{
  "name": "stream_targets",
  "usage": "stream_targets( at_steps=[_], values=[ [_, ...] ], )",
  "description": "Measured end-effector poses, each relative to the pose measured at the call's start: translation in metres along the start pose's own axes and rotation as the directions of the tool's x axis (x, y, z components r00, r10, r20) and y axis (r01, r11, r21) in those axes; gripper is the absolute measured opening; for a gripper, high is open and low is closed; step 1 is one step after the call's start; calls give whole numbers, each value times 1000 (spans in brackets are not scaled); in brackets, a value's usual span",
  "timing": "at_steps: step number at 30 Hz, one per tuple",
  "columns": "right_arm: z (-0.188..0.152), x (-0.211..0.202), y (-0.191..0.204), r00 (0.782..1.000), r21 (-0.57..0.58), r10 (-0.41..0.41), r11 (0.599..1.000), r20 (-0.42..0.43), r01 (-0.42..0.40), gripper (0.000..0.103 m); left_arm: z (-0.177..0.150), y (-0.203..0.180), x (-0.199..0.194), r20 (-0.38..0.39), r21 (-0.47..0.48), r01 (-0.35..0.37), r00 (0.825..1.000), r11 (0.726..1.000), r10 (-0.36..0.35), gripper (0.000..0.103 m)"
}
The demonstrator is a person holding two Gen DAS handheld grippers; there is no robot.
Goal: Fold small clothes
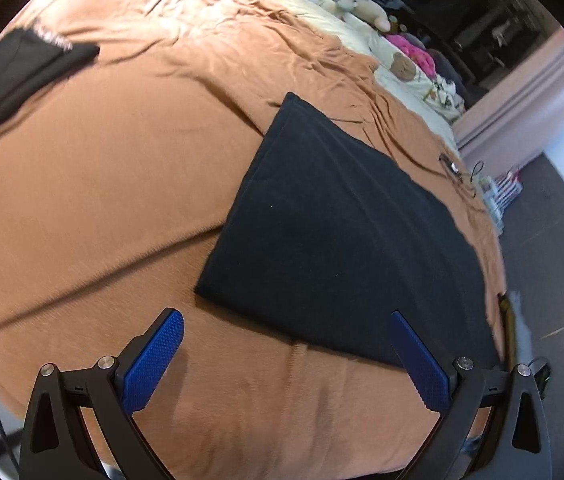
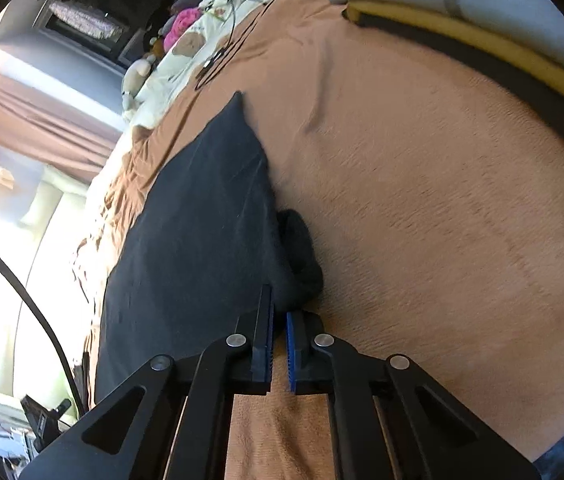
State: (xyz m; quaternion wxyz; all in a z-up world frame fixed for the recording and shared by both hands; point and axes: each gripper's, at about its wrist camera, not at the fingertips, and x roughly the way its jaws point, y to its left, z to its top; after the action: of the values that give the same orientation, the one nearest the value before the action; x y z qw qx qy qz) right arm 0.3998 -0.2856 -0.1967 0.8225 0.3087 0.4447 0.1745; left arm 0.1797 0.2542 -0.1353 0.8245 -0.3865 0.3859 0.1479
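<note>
One bed (image 1: pixel 82 200) fills both of my views, covered by a tan-orange blanket (image 2: pixel 442 200) that is creased toward the far end and smoother near me.

On that blanket lies the black garment (image 1: pixel 334 236), folded flat into a rough four-sided panel. In the left wrist view its long axis runs from the near right edge of the bed up and away to the left, ending in a far corner that points toward the rumpled part of the blanket. In the right wrist view the same panel (image 2: pixel 198 232) tapers to a far point aimed at the pale bedding beyond. A small bunched lump of black cloth shows at its near right edge.

Second dark garment (image 1: pixel 14 76) lies at the far left of the left view, well apart from the folded one.

Grey and yellow cloth (image 2: pixel 482 36) is stacked at the top right of the right view.

Soft toys (image 1: pixel 362 8) and a pink item sit at the far end of the bed.

Left claw (image 1: pixel 286 340): jaws spread wide, nothing between the blue pads (image 1: pixel 154 360); it hovers over bare blanket just beside the garment's near edge.

Right claw (image 2: pixel 278 312): jaws drawn together, pinching the near corner of the black garment by the lump.
</note>
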Motion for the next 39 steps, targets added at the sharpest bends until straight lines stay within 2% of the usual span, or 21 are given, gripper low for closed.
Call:
stream_targets(
  at_steps=[2, 3, 7, 10, 15, 21, 24, 29, 31, 34, 39],
  values=[
    [-3, -5, -3, 1000, 14, 4, 1000, 13, -4, 1, 0, 2, 3, -3, -33, 15, 1000, 999, -15, 100],
    [-2, -2, 1, 1000, 13, 3, 1000, 15, -3, 1, 0, 5, 6, -6, -55, 21, 1000, 998, -22, 95],
    [-7, -3, 3, 1000, 6, 1, 1000, 15, -1, 1, 0, 15, 16, -35, -148, 51, 998, 988, -56, 66],
    [-7, -3, 0, 1000, 11, 5, 1000, 5, -5, 1, -3, 18, 24, -60, -185, 53, 996, 981, -65, 62],
    [-7, -1, -1, 1000, 2, -7, 1000, -1, 7, 1, -6, 21, 38, -68, -195, 26, 997, 980, -40, 55],
    [-5, 3, -3, 1000, 32, -1, 999, -8, 2, 1, 0, 27, 46, -10, -207, 34, 999, 978, -37, 52],
    [-3, 5, -3, 1000, 48, 0, 999, -6, 0, 1, 4, 35, 46, 28, -223, 21, 999, 975, -15, 37],
    [-1, 9, -4, 1000, 46, 6, 999, -4, -5, 1, 3, 40, 43, 44, -224, 62, 998, 973, -53, 29],
    [-1, 9, -5, 1000, 54, 10, 998, -6, -10, 1, 4, 43, 39, 63, -226, 64, 997, 972, -51, 9],
    [2, 5, -2, 1000, 60, 11, 998, 0, -11, 1, 5, 43, 30, 115, -240, 92, 991, 966, -66, 5],
    [7, -18, 17, 998, 5, 41, 999, 56, -41, 1, 10, 28, 10, 175, -206, 78, 984, 975, -42, 4]
  ],
)
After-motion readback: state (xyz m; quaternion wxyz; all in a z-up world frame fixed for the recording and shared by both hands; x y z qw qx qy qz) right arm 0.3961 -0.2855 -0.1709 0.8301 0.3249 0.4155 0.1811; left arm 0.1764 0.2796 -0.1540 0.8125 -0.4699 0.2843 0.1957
